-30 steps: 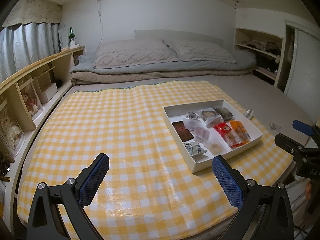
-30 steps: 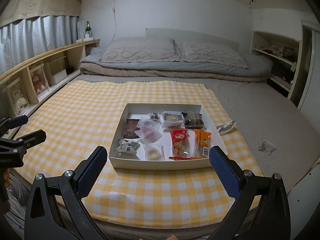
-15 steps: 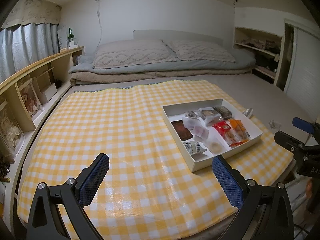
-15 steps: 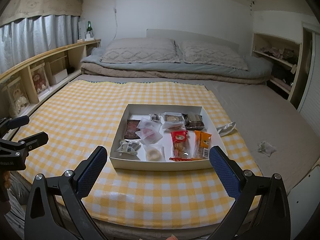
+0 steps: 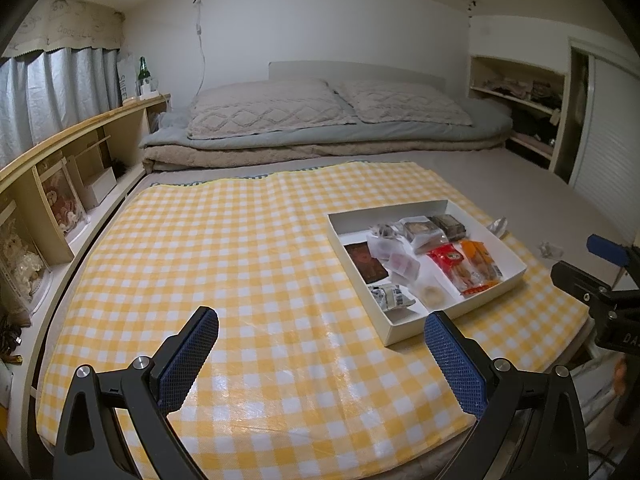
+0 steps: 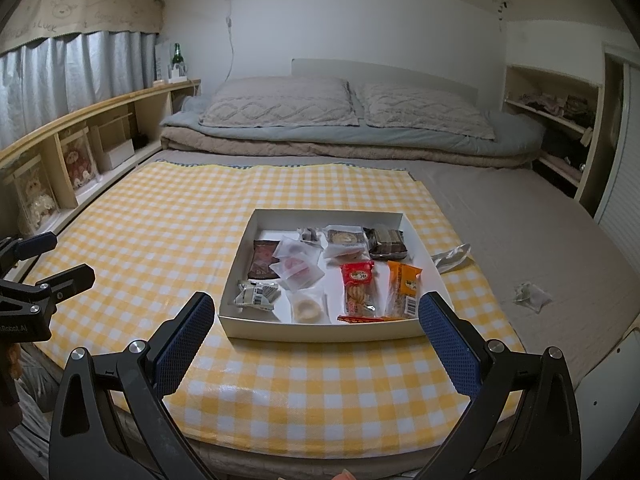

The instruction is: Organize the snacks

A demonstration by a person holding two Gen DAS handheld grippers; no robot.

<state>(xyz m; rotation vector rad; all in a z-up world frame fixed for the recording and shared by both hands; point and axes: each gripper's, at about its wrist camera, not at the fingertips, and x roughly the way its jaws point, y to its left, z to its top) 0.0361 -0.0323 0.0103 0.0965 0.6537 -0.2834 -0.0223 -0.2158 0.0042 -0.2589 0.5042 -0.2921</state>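
A white cardboard tray [image 6: 320, 330] lies on the yellow checked cloth [image 6: 160, 240] and holds several wrapped snacks: a red packet [image 6: 359, 288], an orange packet [image 6: 404, 288], a dark brown packet [image 6: 263, 265] and clear pouches [image 6: 298, 266]. The tray also shows in the left wrist view [image 5: 404, 330]. My right gripper [image 6: 316, 332] is open and empty, just in front of the tray's near wall. My left gripper [image 5: 320, 352] is open and empty, above the cloth to the left of the tray.
Two empty clear wrappers [image 6: 452, 256] [image 6: 530, 296] lie on the grey sheet right of the cloth. Pillows and folded bedding [image 6: 340, 120] fill the back. A wooden shelf [image 6: 80, 120] runs along the left, another shelf [image 6: 560, 120] stands at the right.
Both grippers have shifted only slightly; the tray sits a little nearer in the right wrist view. Nothing was taken or let go.
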